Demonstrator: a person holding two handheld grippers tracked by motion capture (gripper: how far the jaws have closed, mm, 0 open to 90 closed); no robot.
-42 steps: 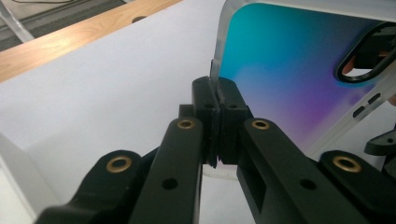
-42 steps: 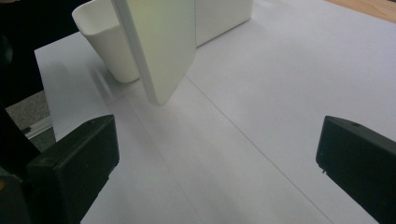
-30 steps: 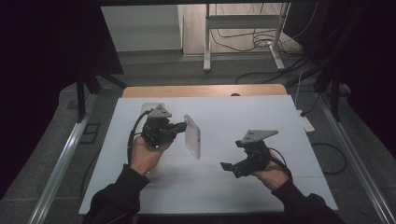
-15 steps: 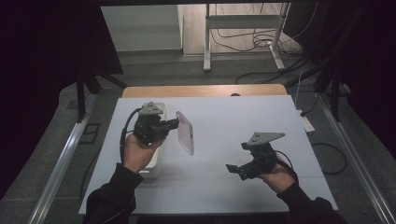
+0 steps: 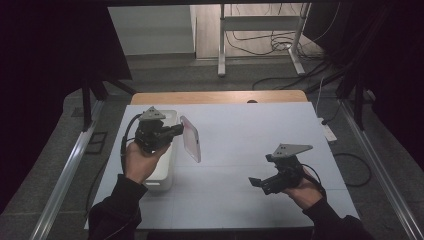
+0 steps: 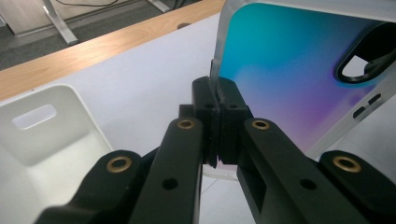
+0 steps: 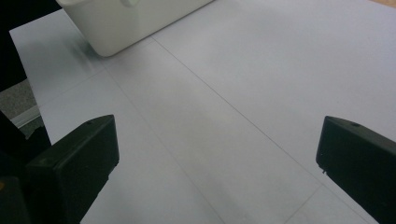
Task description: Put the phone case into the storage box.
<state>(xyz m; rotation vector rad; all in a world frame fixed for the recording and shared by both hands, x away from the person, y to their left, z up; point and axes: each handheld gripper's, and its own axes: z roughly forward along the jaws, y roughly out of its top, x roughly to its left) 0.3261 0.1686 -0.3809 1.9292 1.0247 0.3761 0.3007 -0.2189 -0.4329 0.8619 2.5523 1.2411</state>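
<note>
Left black hand-held gripper (image 5: 172, 131), centre-left of the high view: jaws clamped together on the edge of a thin, flat phone case with a pink outer face and a glossy blue-to-violet inner face (image 5: 191, 139). The case stands on edge in the air, above the table and just right of the gripper. In the left gripper view, the two jaws meet at mid-frame on the case's pale rim (image 6: 218, 88), and the case's oval camera cut-out lies at the upper right. A white, rounded plastic bin (image 5: 162, 170) sits beneath the left hand; its open interior and slotted handle appear at the lower left of the left gripper view (image 6: 42, 135).

Right black hand-held gripper (image 5: 256, 183), lower right of the high view: jaws spread wide apart, nothing between them, held low over the white table cover (image 5: 240, 130). In the right gripper view, the bin's corner occupies the upper left.
</note>
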